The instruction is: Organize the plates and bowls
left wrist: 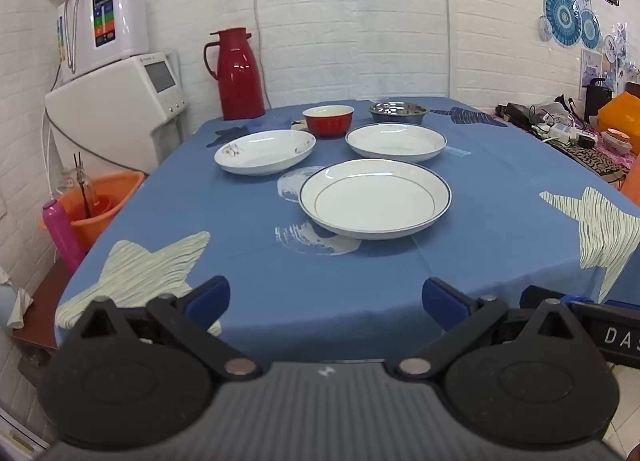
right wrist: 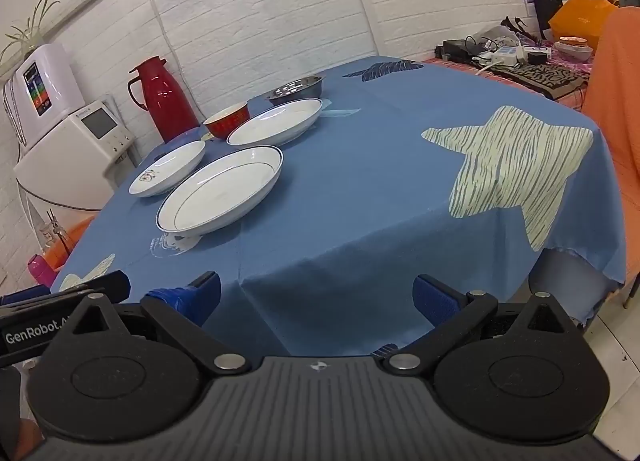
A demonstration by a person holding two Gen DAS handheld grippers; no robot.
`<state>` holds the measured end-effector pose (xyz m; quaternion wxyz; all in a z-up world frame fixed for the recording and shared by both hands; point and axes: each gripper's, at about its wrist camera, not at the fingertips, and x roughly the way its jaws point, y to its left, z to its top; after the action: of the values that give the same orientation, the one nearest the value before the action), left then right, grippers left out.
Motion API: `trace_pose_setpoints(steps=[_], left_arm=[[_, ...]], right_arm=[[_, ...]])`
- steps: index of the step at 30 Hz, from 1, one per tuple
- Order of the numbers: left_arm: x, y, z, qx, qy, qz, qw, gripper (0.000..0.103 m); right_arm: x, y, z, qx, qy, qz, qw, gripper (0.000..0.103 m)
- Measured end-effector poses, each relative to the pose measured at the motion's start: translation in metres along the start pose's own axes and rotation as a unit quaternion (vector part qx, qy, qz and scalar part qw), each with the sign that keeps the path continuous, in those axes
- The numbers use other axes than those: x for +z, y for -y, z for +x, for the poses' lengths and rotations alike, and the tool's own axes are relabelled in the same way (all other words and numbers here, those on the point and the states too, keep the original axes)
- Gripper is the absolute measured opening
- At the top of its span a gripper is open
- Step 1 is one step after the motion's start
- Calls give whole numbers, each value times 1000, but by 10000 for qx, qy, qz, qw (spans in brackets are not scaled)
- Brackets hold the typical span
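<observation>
Left gripper (left wrist: pixel 326 297): jaws spread wide, nothing between them. Blue fingertips (left wrist: pixel 208 295) level, both pointing forward. Held low at the near edge of the bench (left wrist: pixel 280 261), touching nothing.

Right gripper (right wrist: pixel 316 295): jaws likewise spread wide and empty, blue fingertips (right wrist: pixel 434 299) level. Same low, forward-facing pose at the bench's near edge.

The two sit side by side: each shows at the edge of the other's wrist view. No hand or sleeve clearly visible.
</observation>
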<state>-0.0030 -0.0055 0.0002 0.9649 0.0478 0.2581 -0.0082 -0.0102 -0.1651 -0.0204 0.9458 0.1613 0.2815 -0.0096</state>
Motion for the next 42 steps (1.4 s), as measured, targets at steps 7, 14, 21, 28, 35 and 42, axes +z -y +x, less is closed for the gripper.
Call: trace_pose_setpoints(steps=[7, 14, 21, 28, 35, 42], left_arm=[[-2, -3, 7, -25, -55, -12, 10000, 102], [-2, -3, 10, -44, -88, 11, 10000, 102], [-3, -4, 12, -29, -101, 22, 9999, 102], [-2, -3, 12, -18, -110, 35, 9999, 102], [-3, -3, 12, -5, -141, 42, 9999, 102], [-3, -3, 12, -7, -158, 37, 9999, 102]], right_arm=[[0, 1, -3, 62, 37, 10, 10000, 90], [0, 1, -2, 43, 34, 32, 10000, 90], [0, 1, -2, 42, 29, 19, 10000, 90], [-1, 1, -2, 22, 52, -3, 10000, 90], [-2, 1, -1, 25, 36, 4, 10000, 90], [-2, 2, 0, 22, 32, -7, 10000, 90]])
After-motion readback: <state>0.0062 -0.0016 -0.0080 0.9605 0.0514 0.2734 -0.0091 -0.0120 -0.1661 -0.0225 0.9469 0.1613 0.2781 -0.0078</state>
